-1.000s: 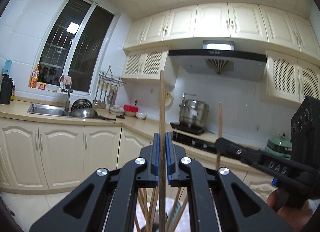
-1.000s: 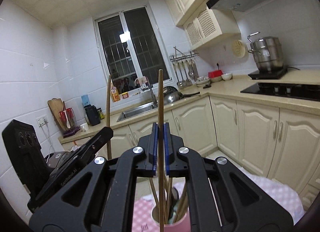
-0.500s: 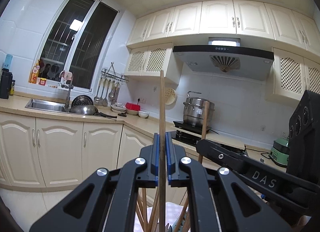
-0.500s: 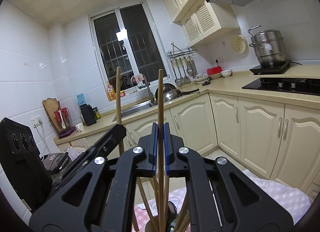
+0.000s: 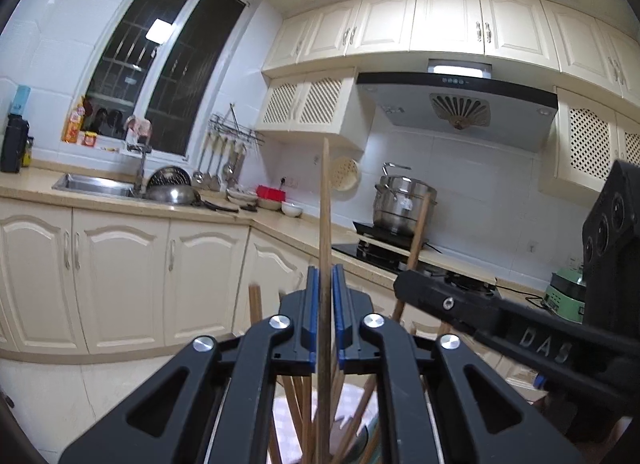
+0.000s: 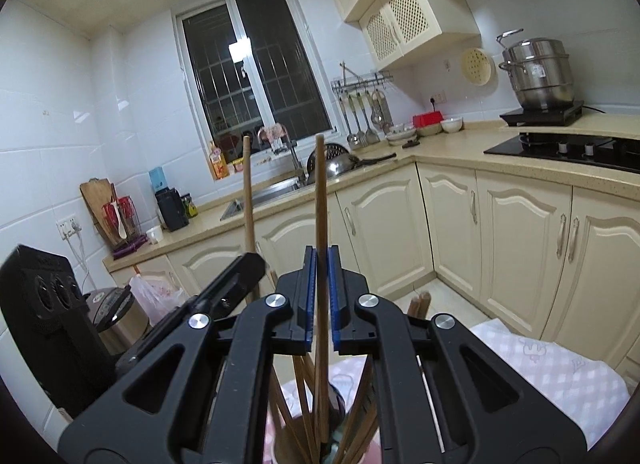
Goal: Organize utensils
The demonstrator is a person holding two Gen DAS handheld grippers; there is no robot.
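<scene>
Both grippers, left (image 5: 324, 314) and right (image 6: 319, 296), are opening around upright chopsticks (image 5: 325, 224) already dropping among others in the holder (image 6: 288, 440) below; release is nearly finished.

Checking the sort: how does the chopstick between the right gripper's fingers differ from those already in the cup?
The chopstick in the right gripper stands upright; the loose chopsticks in the cup lean, splayed outward. Its top rises well above the gripper; theirs end lower. All are brown wood, with lower ends in the cup.
</scene>
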